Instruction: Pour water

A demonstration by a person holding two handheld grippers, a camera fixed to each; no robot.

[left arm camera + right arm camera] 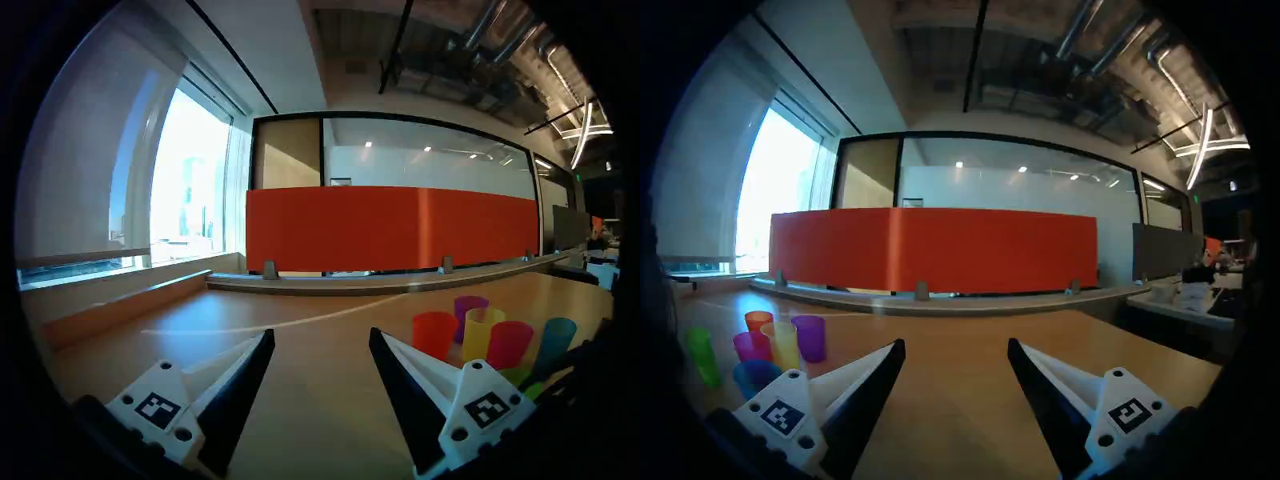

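Across the far edge of the wooden desk (320,416) stood an orange partition (392,228). The left gripper (321,334) and right gripper (956,344) hovered level above the desktop, jaws spread, gripping nothing. The coloured cups (483,332) clustered upright to the left gripper's right. Each finger bore a square black-and-white marker (156,408).

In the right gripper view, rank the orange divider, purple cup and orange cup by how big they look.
Largest: orange divider, by far.
Then purple cup.
Smallest: orange cup, though farther back and partly hidden, so those two are unsure.
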